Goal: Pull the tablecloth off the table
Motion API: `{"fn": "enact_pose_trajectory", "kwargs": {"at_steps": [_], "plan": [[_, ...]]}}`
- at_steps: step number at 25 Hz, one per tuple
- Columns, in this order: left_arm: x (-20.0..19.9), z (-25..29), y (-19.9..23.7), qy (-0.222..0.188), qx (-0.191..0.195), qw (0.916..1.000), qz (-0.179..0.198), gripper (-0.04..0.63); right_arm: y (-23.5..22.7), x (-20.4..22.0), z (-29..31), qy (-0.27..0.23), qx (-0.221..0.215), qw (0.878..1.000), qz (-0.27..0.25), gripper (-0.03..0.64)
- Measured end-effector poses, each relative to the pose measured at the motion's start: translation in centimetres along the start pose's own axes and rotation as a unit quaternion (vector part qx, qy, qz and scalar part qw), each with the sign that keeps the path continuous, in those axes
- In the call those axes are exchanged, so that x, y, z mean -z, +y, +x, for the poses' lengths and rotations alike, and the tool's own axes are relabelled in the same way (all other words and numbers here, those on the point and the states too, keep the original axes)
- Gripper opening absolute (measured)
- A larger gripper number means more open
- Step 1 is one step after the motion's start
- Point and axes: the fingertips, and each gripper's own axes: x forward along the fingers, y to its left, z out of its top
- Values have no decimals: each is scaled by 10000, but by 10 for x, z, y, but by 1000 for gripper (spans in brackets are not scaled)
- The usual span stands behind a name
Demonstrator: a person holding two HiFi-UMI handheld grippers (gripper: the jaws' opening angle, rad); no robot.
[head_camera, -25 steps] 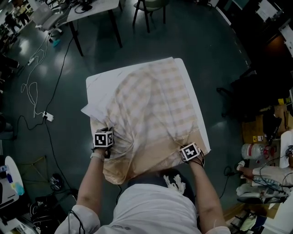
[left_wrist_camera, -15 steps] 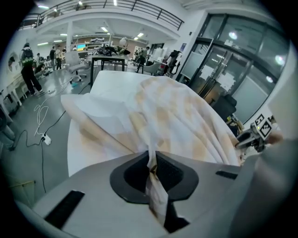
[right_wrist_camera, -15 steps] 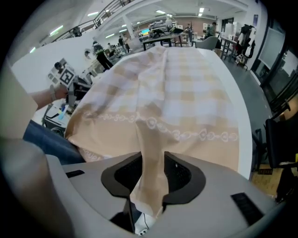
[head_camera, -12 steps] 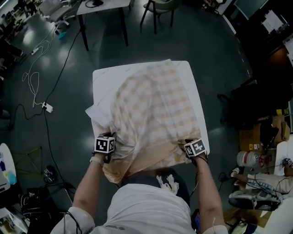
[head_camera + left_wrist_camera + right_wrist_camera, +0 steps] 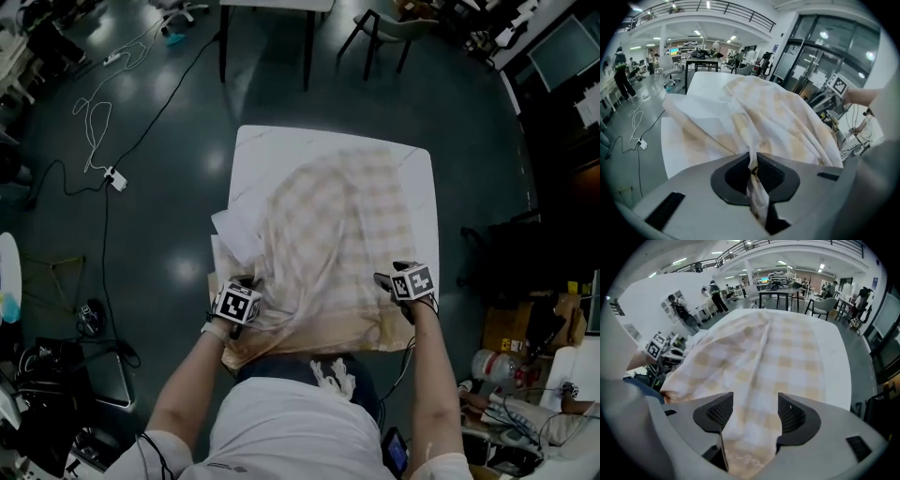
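Observation:
A beige-and-white checked tablecloth (image 5: 337,234) lies rumpled over the white square table (image 5: 272,150), bunched toward the near edge. My left gripper (image 5: 247,284) sits at the cloth's near left corner, shut on a thin fold of it. That fold runs between the closed pads in the left gripper view (image 5: 753,173). My right gripper (image 5: 386,279) hovers over the near right part of the cloth. Its jaws have just been opening and now stand wide (image 5: 754,411). The cloth (image 5: 764,348) lies loose between the pads, and neither presses on it.
Cables and a power strip (image 5: 103,159) trail over the dark floor at the left. A chair (image 5: 394,28) and table legs stand beyond the far edge. Boxes and clutter (image 5: 511,361) crowd the right. The person's torso (image 5: 300,422) is against the near edge.
The right gripper has opened, let go of the cloth's near right edge and moved up over the table. The left gripper has kept its hold and dragged the cloth further toward the near edge.

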Motion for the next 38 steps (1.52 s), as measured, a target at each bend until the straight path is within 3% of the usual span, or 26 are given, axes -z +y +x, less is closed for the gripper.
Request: {"fn": "enact_pose_trajectory", "kwargs": {"at_steps": [6, 13, 15, 18, 25, 28, 32, 38], "plan": [[18, -14, -1, -232, 213, 9986, -413, 34, -5, -9, 50, 211, 508, 9977, 407, 281], [32, -24, 7, -443, 150, 9965, -689, 34, 3, -9, 55, 7, 751, 9952, 623, 276], [38, -25, 6, -449, 97, 9963, -722, 34, 11, -4, 56, 131, 724, 9950, 668, 222], [43, -28, 6, -503, -52, 9961, -719, 34, 29, 3, 56, 111, 591, 9957, 699, 64], [67, -37, 0, -488, -490, 9929, -964, 34, 56, 32, 50, -329, 324, 9965, 699, 38], [85, -52, -3, -514, -621, 9897, -1180, 34, 66, 34, 32, -922, 112, 9911, 952, 34], [88, -89, -15, -1009, -816, 9824, -1347, 32, 84, 24, 1, -1698, -145, 9813, 896, 32], [98, -142, -53, -1519, -1215, 9754, -1039, 32, 133, 23, -63, -2703, -731, 9566, 808, 31]]}}
